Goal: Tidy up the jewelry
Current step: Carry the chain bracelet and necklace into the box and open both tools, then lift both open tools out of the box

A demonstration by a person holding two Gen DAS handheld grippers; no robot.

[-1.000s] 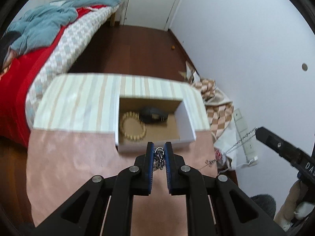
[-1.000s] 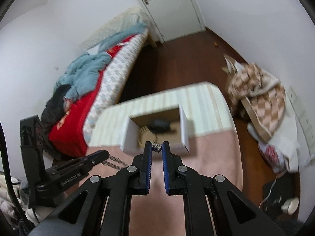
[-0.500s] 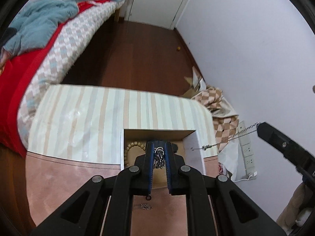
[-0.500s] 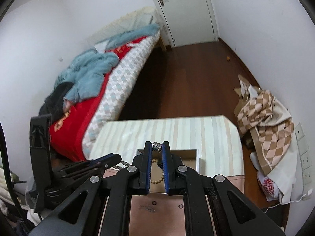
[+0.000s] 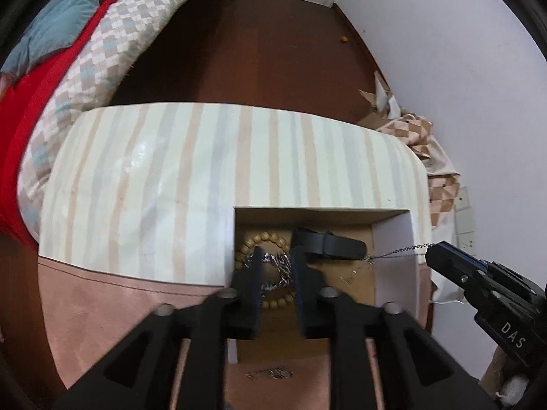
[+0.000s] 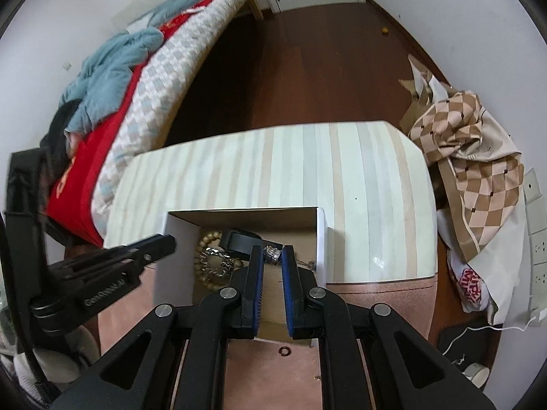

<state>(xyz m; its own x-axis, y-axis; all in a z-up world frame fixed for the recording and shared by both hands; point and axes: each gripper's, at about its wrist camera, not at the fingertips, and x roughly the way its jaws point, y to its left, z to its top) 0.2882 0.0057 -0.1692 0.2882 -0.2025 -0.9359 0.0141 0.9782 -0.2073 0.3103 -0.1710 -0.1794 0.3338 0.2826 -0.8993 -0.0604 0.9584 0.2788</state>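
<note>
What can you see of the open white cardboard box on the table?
The open white cardboard box is rectangular, lidless, brown inside, upright on the striped-and-pink table. It holds a wooden bead bracelet, a black strap-like item and a silver chain, one end pinched by the right gripper above it.

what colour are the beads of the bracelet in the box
Light tan, wood-like; the bead bracelet shows best in the left wrist view.
</note>
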